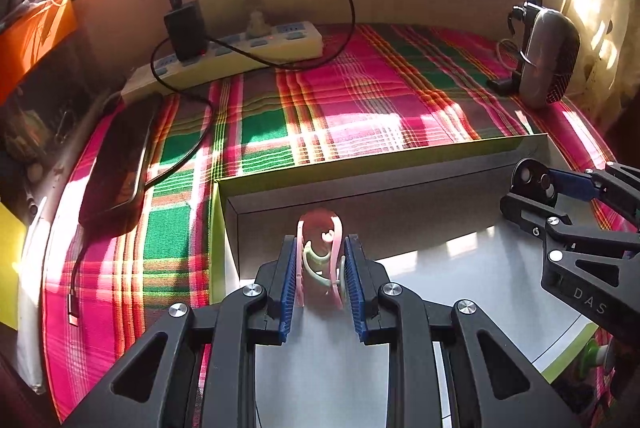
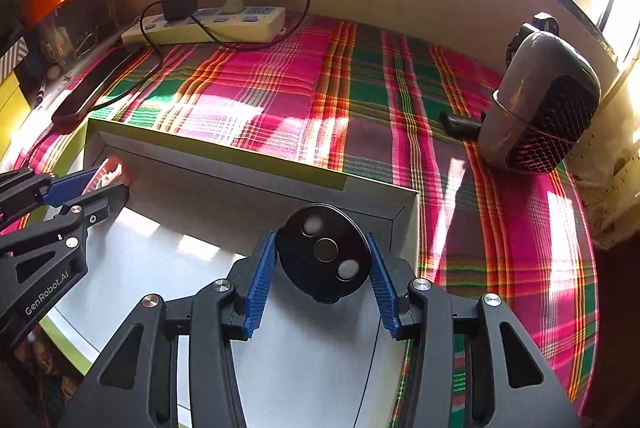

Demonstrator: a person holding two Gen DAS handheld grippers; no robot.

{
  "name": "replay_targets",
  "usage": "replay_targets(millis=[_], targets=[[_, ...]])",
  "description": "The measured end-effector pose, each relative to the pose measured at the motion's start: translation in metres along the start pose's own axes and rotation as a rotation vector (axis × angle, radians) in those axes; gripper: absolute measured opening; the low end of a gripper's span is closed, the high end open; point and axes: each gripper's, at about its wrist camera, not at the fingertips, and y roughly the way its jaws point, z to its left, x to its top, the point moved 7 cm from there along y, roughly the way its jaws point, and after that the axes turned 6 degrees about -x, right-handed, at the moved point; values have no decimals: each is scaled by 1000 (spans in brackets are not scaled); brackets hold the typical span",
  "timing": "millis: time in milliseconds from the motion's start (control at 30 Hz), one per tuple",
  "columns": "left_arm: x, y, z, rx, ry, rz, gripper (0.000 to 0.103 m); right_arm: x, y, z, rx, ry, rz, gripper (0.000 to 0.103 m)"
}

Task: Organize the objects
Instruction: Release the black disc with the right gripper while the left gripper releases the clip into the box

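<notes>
Both grippers were poised over the open white box (image 1: 360, 187), which sat on the pink-and-green plaid cloth (image 1: 360, 87).

Left gripper (image 1: 320, 268): blue ribbed pads (image 1: 291, 276) were closed on a small pink plastic clip-like item (image 1: 320, 228) with a pale green curved piece inside it. Both pads pressed its sides. The item was held upright near the box's far-left inner corner; whether it touched the box floor could not be told.

Right gripper (image 2: 323, 260): pads (image 2: 262, 280) were clamped on a black round disc (image 2: 323, 254) bearing two pale spots and a darker centre. The disc was gripped at its left and right edges, face toward the camera, just before the box's far wall and toward its right end. In the left wrist view the same disc (image 1: 534, 181) appeared at the right side of the box, well apart from the pink item.

Surroundings: a white power strip (image 1: 248, 47) with a black adapter (image 1: 186, 27) and looping black cable lay along the back wall. A dark phone (image 1: 116, 163) lay at the cloth's left edge. A grey device with a black mesh front (image 2: 548, 99) stood at the right rear. An orange box (image 1: 32, 35) was at upper left.
</notes>
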Motion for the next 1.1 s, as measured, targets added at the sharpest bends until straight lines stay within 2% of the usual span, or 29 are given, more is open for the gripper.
replay_targets(millis=[267, 533, 700, 1100], targets=[[0, 1, -1, 1, 0, 0, 22, 0, 1, 3, -1, -16, 5, 47], [0, 1, -2, -29, -11, 8, 26, -1, 2, 5, 4, -4, 9, 47], [0, 0, -2, -42, -20, 15, 27, 0, 0, 4, 10, 10, 7, 53], [1, -24, -3, -50, -41, -33, 30, -1, -19, 1, 17, 32, -31, 55]])
